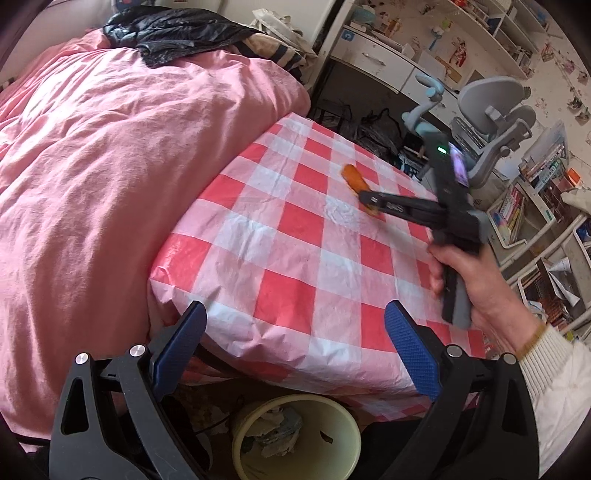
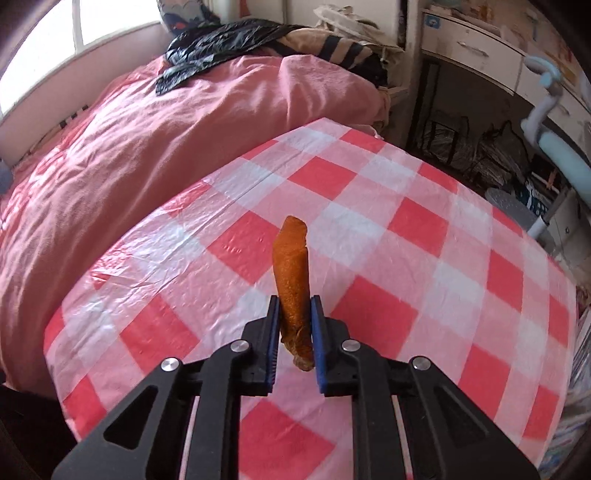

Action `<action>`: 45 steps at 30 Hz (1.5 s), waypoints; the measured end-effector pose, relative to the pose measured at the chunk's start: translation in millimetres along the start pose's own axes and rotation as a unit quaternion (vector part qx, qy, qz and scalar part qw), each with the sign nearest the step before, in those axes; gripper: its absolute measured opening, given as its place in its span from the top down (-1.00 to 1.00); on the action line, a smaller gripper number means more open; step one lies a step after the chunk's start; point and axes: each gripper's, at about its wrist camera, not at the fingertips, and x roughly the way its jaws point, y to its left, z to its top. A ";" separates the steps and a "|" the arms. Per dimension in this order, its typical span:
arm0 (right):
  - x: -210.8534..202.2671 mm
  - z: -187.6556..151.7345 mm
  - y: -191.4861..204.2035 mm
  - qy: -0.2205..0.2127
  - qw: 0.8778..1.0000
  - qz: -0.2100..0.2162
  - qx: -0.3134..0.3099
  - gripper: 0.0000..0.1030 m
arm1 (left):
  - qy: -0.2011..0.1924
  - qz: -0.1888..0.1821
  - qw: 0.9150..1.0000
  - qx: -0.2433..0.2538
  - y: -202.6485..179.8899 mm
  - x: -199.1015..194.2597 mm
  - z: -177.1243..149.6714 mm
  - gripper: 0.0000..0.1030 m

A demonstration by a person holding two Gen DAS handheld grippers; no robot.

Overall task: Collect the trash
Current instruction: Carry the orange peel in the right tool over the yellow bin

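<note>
- One orange peel is pinched between the blue pads of the right gripper, its long end sticking up above the checked tablecloth.
- From the left wrist view, the peel hangs over the far part of the cloth, beyond the right hand.
- Left gripper has its jaws spread wide, holding nothing, at the cloth's near edge.
- Below that edge stands a pale bin with crumpled paper inside.
- No writing can be read; white lettering on the right gripper's finger is blurred.
- Beside the cloth lies a pink quilt with a black jacket on top; past the cloth's far side stand a grey chair and shelves of books.
</note>
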 end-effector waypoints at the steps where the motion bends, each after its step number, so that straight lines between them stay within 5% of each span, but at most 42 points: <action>1: -15.8 -10.1 -3.8 -0.013 1.000 0.006 0.020 0.68 | -0.008 0.009 1.000 -0.008 5.7 -2.7 1.6 -0.81; 7: -75.0 -55.5 -25.4 -0.083 0.988 0.051 0.122 0.68 | -0.032 0.046 0.998 -0.031 24.4 -9.6 4.3 -0.81; 11: -92.8 -57.4 -30.4 -0.121 0.975 0.091 0.165 0.68 | -0.041 0.069 0.996 -0.026 25.1 -8.1 1.3 -0.81; 33: -154.5 -79.6 -19.7 -0.220 0.938 0.167 0.209 0.68 | -0.052 0.109 0.992 0.048 -8.8 32.1 -20.6 -0.81; 45: -191.5 -83.2 39.2 -0.271 0.934 0.178 0.149 0.68 | -0.088 0.140 0.976 0.144 -38.4 30.5 -45.9 -0.81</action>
